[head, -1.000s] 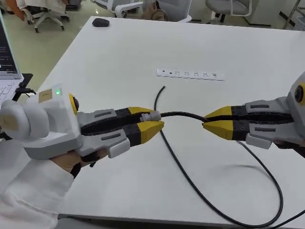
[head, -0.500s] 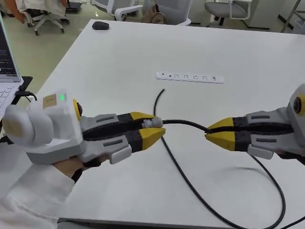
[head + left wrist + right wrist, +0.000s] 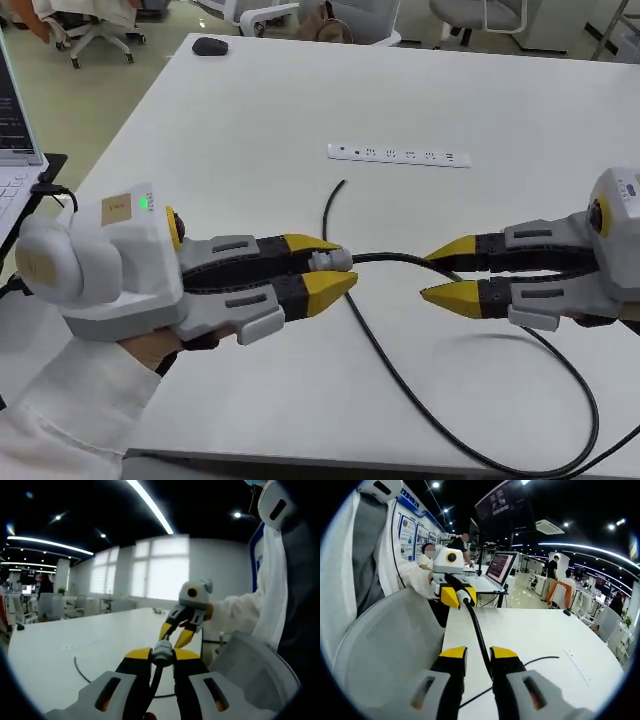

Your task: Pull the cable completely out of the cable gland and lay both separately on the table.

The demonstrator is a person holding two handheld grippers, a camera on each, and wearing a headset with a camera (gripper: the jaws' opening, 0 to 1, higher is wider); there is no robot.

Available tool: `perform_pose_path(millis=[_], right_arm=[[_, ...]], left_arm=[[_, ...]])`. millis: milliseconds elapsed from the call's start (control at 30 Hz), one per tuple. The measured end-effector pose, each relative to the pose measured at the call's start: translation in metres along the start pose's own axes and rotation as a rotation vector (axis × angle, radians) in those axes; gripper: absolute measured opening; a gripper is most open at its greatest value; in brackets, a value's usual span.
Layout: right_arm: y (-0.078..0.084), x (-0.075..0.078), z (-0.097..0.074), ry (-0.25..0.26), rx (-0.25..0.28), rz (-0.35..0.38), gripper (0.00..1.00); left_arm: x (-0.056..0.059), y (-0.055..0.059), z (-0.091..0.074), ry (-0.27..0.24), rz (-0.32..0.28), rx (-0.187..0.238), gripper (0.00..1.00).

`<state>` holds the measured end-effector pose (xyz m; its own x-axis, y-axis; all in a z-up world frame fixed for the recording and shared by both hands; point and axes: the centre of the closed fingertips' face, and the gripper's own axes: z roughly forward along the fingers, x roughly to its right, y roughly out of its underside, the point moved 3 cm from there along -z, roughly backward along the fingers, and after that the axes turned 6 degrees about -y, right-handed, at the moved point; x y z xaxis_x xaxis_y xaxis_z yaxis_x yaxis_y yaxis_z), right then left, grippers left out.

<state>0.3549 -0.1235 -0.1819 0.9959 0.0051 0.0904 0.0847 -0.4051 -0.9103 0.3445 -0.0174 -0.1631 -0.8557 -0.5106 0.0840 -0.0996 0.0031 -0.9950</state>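
My left gripper [image 3: 338, 266] is shut on the grey cable gland [image 3: 331, 261], held above the white table [image 3: 240, 120]. A black cable [image 3: 395, 260] leaves the gland and runs right, passing between the jaws of my right gripper [image 3: 440, 272], which stands open around it. The cable then loops down over the table's front right [image 3: 585, 400]; its free end [image 3: 342, 184] lies near the middle of the table. In the left gripper view the gland [image 3: 162, 651] sits at my jaw tips, with the right gripper [image 3: 175, 632] beyond. The right gripper view has the cable [image 3: 479, 637] running to the left gripper [image 3: 456, 598].
A white power strip [image 3: 398, 155] lies beyond the grippers. A black mouse [image 3: 210, 46] rests at the far left corner. A laptop [image 3: 12, 130] stands off the table's left edge. Office chairs [image 3: 90, 25] stand behind. A mesh chair back [image 3: 385, 645] is close by.
My right gripper's jaws have parted and let go of the cable, which now passes loosely between them. The left gripper keeps its hold on the gland and has shifted slightly right.
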Motion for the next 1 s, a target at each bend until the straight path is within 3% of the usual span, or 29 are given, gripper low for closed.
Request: perform_pose_path(millis=[167,333,600,700,1000], right_arm=[[-0.017,-0.003,0.01,-0.036,0.01,-0.048,0.19],[-0.027,-0.01,0.024,-0.093,0.002,-0.096,0.19],[-0.028,-0.012,0.041,-0.134,-0.021,-0.129,0.15],[-0.028,-0.01,0.042,-0.122,-0.016,-0.136,0.08],[-0.027,-0.013,0.041,-0.141,-0.01,-0.127,0.04]], left_arm=[[0.005,0.006,0.003,0.019,0.027,-0.036,0.17],[0.008,0.007,0.003,0.034,0.03,-0.042,0.17],[0.009,0.008,0.003,0.046,0.025,-0.048,0.17],[0.01,0.009,0.004,0.05,0.024,-0.055,0.17],[0.008,0.009,0.004,0.045,0.012,-0.052,0.17]])
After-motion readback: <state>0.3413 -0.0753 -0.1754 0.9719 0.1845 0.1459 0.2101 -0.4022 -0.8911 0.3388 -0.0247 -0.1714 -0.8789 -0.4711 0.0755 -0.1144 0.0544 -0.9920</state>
